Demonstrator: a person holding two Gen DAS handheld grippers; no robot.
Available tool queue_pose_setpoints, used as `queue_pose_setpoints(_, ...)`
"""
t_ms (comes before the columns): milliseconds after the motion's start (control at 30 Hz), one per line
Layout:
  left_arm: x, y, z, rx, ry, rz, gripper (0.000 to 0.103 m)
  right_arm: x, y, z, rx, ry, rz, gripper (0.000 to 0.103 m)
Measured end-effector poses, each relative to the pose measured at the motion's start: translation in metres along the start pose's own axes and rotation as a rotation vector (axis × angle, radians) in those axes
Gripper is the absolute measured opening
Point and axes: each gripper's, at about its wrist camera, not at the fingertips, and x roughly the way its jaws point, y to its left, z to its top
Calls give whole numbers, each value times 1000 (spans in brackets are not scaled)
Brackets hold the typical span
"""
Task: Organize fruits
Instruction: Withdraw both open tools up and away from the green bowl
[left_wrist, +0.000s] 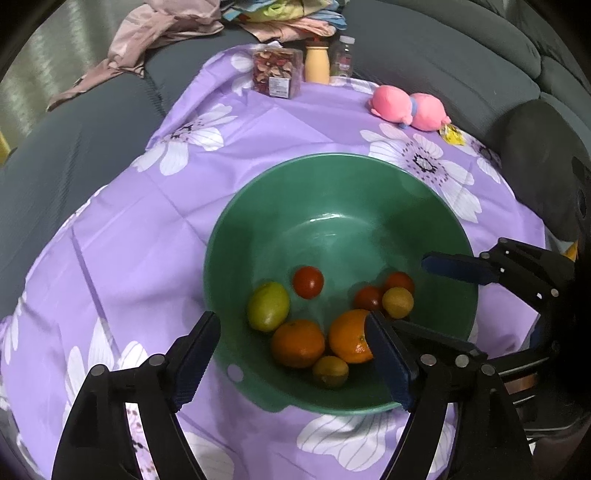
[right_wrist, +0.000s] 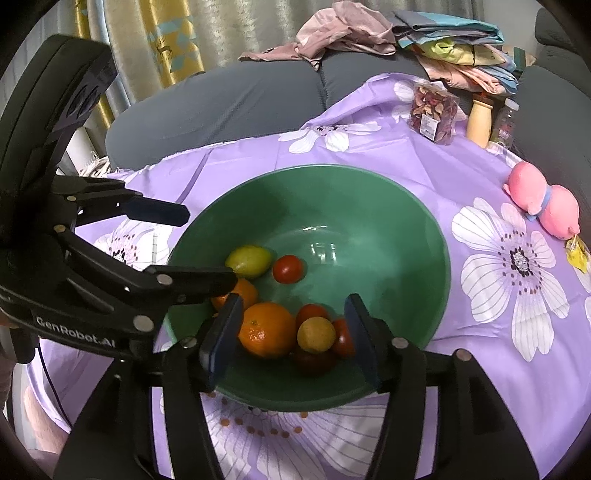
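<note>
A green bowl (left_wrist: 332, 184) sits on the purple flowered cloth (left_wrist: 147, 240). In it lie two oranges (left_wrist: 297, 343), a yellow-green lemon (left_wrist: 267, 306), several small red tomatoes (left_wrist: 308, 282) and two small yellow fruits (left_wrist: 398, 302). My left gripper (left_wrist: 291, 358) is open above the bowl's near rim, holding nothing. My right gripper (right_wrist: 291, 339) is open over the near side of the bowl (right_wrist: 369, 199), its fingers either side of an orange (right_wrist: 266, 330), a yellow fruit (right_wrist: 316, 334) and tomatoes (right_wrist: 288, 268). It also shows at the bowl's right in the left wrist view (left_wrist: 454, 267).
At the cloth's far edge stand a clear box of dried petals (left_wrist: 275, 72), a yellow bottle (left_wrist: 317, 62) and a small clear bottle (left_wrist: 343, 55). A pink plush toy (left_wrist: 410, 105) lies far right. Grey sofa cushions (left_wrist: 424, 55) with piled clothes (left_wrist: 166, 33) surround the cloth.
</note>
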Motion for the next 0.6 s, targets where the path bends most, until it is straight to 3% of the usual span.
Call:
queue_pose_setpoints(200, -7, 5, -7, -40, -11, 23, 93, -7, 1, -3, 11, -20, -21, 77)
queue_pose_setpoints(333, -14, 7, -10, -58, -31, 32, 93, -14, -1, -3, 24, -35, -43, 85)
queue_pose_setpoints(500, -22, 11, -18, -79, -48, 54, 102, -22, -1, -5, 41, -49, -60, 87)
queue_pose_setpoints(600, -25, 14, -23, -99, -55, 50, 102, -28, 0, -5, 52, -61, -69, 87)
